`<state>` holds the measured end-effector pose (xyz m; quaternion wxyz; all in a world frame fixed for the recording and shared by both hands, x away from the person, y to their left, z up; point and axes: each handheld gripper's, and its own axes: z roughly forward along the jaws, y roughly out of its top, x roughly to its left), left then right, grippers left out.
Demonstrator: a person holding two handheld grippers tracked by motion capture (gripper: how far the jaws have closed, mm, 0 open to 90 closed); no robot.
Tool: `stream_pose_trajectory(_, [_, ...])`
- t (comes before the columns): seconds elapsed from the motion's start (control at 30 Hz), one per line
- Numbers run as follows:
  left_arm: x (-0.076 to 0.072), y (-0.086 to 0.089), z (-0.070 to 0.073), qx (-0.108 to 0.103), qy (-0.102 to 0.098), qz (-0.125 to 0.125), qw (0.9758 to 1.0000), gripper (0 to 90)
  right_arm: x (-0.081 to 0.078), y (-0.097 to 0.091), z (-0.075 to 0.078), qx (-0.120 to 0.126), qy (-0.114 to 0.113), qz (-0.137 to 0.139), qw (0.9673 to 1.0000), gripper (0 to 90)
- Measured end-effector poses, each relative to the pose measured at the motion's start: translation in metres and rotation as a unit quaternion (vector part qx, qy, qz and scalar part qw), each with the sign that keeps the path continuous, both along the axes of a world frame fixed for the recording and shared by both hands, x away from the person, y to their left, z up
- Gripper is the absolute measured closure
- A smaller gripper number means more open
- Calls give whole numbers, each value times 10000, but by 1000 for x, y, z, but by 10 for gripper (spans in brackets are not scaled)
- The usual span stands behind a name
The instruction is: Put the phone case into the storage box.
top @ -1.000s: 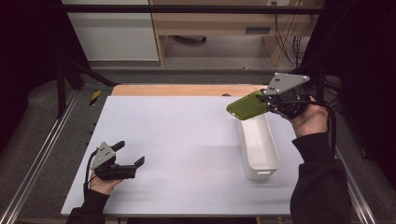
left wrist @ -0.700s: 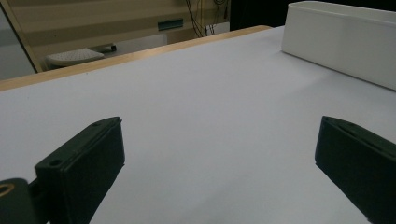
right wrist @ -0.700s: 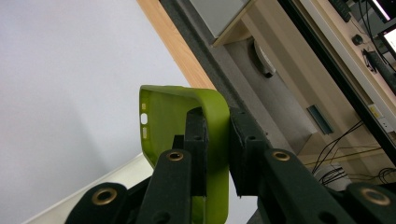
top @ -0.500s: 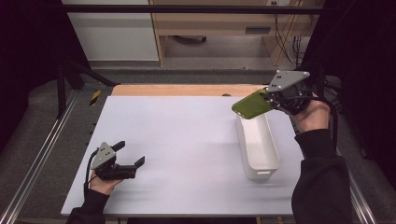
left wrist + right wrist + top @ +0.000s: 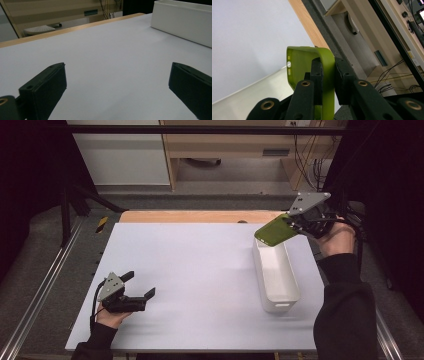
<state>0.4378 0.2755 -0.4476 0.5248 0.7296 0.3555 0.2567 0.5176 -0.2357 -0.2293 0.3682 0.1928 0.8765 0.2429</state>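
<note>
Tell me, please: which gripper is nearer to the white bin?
Right. The right gripper holds the green phone case just above the white bin's far end; the left gripper rests far across the table.

Left gripper low, jaws wide apart, right gripper raised, jaws clamped together

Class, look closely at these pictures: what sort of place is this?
Probably a lab or workshop bench: a white table framed by metal rails, loose cables behind, and a hand-held gripper clamping a green phone case.

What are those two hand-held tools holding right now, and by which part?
The right tool clamps a green soft phone case by its side wall near one end, above the white plastic bin. The left tool is open and holds nothing.
</note>
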Motion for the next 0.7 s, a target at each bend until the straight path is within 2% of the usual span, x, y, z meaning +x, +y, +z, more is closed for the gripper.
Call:
stream_pose_trajectory(0.33, [1, 0, -1, 8, 26, -17, 10000, 10, 12, -7, -2, -214, 54, -39, 9997, 785])
stream_pose_trajectory(0.7, [2, 0, -2, 9, 50, -12, 10000, 10, 28, -10, -6, -484, 154, 171, 9986, 785])
